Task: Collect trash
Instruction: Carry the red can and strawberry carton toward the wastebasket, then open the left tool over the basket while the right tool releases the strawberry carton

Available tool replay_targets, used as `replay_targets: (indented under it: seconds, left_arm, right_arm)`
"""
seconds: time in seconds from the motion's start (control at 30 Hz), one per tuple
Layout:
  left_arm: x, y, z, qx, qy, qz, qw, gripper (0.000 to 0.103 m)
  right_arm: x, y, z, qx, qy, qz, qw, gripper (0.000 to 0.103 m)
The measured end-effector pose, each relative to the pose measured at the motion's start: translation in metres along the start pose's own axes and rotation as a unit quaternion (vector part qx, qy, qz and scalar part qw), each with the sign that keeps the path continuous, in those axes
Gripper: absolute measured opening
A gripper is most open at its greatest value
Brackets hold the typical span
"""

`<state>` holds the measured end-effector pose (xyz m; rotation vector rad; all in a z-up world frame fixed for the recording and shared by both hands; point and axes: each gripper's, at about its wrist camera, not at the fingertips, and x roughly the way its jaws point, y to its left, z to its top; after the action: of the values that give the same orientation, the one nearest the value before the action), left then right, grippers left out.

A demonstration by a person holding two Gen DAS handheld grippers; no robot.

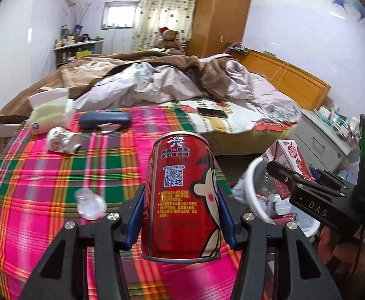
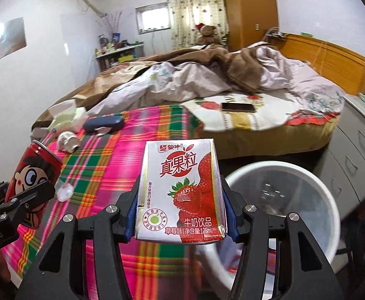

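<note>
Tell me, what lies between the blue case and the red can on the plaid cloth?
Mostly bare plaid cloth. In the left wrist view nothing sits directly between the blue case and the red can; the crumpled cup lies off to the left.

can (image 1: 181, 195): glossy printed metal, smooth, catching light at its rim
carton (image 2: 182, 195): coated paper, smooth, showing a slight sheen
bin (image 2: 307, 175): smooth white plastic rim at 3 o'clock, its clear liner looking glossy
plaid cloth (image 1: 45, 175): woven fabric, matt, lying ridged
blanket (image 1: 157, 60): fuzzy brown cloth at 12 o'clock
headboard (image 1: 282, 75): varnished wood, shining faintly
left gripper (image 1: 181, 215): matt black plastic, blue pads gripping the can
</note>
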<state>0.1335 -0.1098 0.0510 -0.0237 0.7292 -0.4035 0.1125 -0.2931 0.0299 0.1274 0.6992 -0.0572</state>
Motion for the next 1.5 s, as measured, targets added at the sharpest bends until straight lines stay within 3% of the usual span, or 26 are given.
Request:
replay_targets:
  seconds: [0.53, 0.83, 1.27, 1.4, 1.5]
  left_arm:
    - [0.035, -0.100, -0.002, 0.077, 0.026, -0.057, 0.9951, 0.054]
    - [0.067, -0.142, -0.010, 0.099, 0.064, -0.095, 0.9885, 0.054]
    - [0.104, -0.165, -0.018, 0.098, 0.108, -0.115, 0.9826, 0.055]
    - [0.100, -0.165, -0.017, 0.102, 0.099, -0.111, 0.9836, 0.064]
    - [0.097, -0.161, -0.014, 0.096, 0.094, -0.112, 0.9847, 0.064]
  right_arm:
    - [-0.018, -0.078, -0.020, 0.059, 0.005, -0.060, 0.996, 0.056]
    - [-0.005, -0.111, -0.033, 0.076, 0.039, -0.082, 0.993, 0.056]
    - [0.015, -0.133, -0.044, 0.075, 0.084, -0.093, 0.989, 0.056]
    - [0.013, -0.134, -0.044, 0.073, 0.078, -0.098, 0.990, 0.062]
    - [0.011, -0.134, -0.043, 0.074, 0.074, -0.096, 0.990, 0.065]
